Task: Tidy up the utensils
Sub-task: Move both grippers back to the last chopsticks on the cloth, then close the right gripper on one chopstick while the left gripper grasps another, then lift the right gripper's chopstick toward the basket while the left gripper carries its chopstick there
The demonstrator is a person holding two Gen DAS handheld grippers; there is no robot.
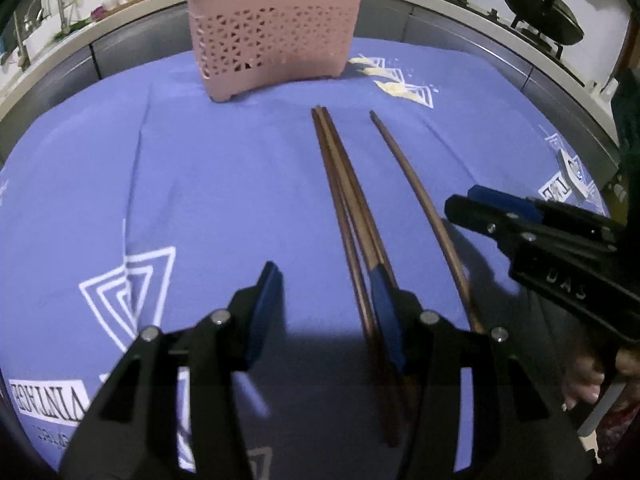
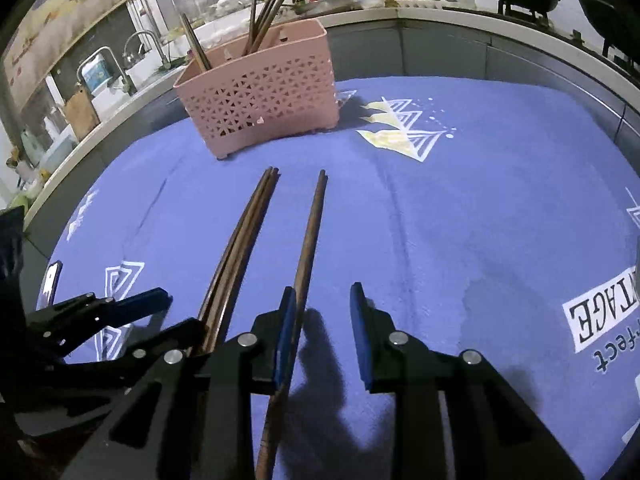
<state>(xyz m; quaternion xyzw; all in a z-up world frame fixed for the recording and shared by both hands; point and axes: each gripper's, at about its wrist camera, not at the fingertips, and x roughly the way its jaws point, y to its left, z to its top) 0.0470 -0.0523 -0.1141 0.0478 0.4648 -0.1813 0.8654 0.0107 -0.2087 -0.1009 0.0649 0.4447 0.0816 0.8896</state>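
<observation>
On cloth [image 1: 224,184]: three bundled chopsticks [image 1: 344,200] | one apart [image 1: 416,200] (all brown)

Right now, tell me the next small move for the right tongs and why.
Probably shift the right tongs slightly left and close. They are open, and the single chopstick lies on the cloth along the left finger's inner face, not centered in the gap.
</observation>
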